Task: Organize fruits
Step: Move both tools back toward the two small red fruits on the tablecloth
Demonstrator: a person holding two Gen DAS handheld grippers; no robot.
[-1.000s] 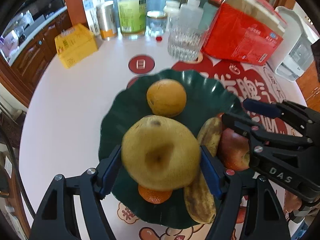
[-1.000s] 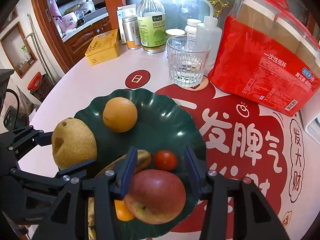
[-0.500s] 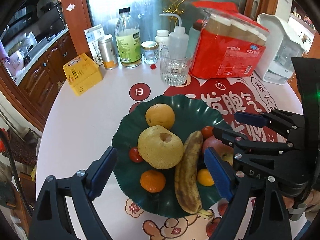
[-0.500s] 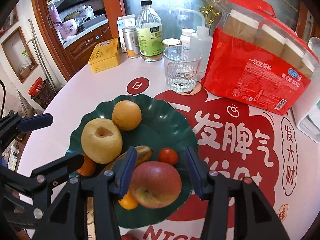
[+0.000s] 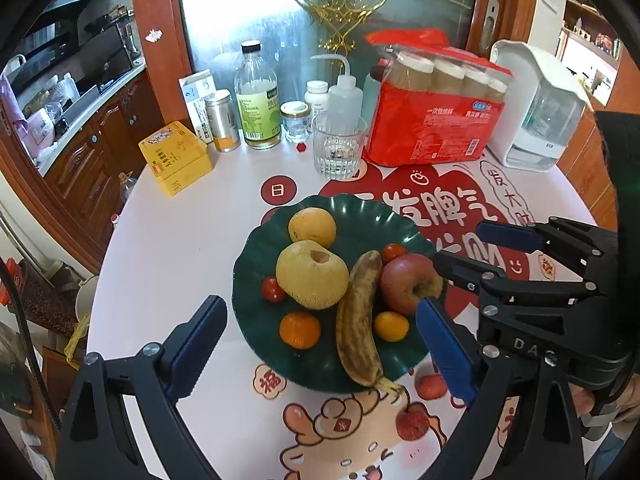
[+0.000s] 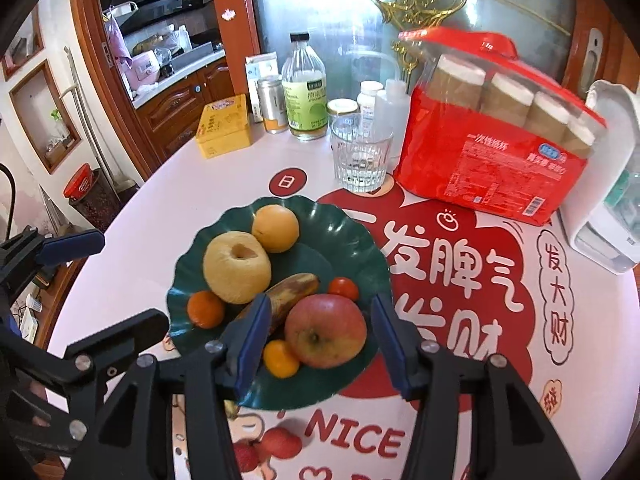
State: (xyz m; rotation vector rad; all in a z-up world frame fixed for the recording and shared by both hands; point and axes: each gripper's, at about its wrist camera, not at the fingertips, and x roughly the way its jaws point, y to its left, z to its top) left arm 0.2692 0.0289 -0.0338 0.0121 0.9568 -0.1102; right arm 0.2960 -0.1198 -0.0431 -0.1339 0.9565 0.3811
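A dark green scalloped plate (image 5: 256, 248) (image 6: 360, 240) holds a large yellow pear (image 5: 312, 274) (image 6: 236, 268), a round orange fruit (image 5: 312, 227), a browned banana (image 5: 358, 320), a red apple (image 5: 410, 284) (image 6: 326, 332), a tangerine (image 5: 300, 330), a small yellow citrus (image 5: 391, 326) and two cherry tomatoes (image 5: 273, 289). My left gripper (image 5: 320, 346) (image 6: 96, 286) hangs above the plate's near side. Its jaws are wide and still opening, with nothing in them. My right gripper (image 6: 320, 312) (image 5: 480, 254) frames the apple from above. Its jaws are opening and its pads stand clear of the fruit.
Behind the plate stand a drinking glass (image 5: 339, 152), a red pack of paper cups (image 5: 432, 120), a vinegar bottle (image 5: 256, 100), a yellow tin (image 5: 174, 156) and a white water jug (image 5: 540, 112). The round table's edge (image 5: 108, 248) curves away on the left.
The left gripper let go of the pear, which now rests on the plate, then opened wide and rose. The right gripper also rose, and its pads parted from the apple.
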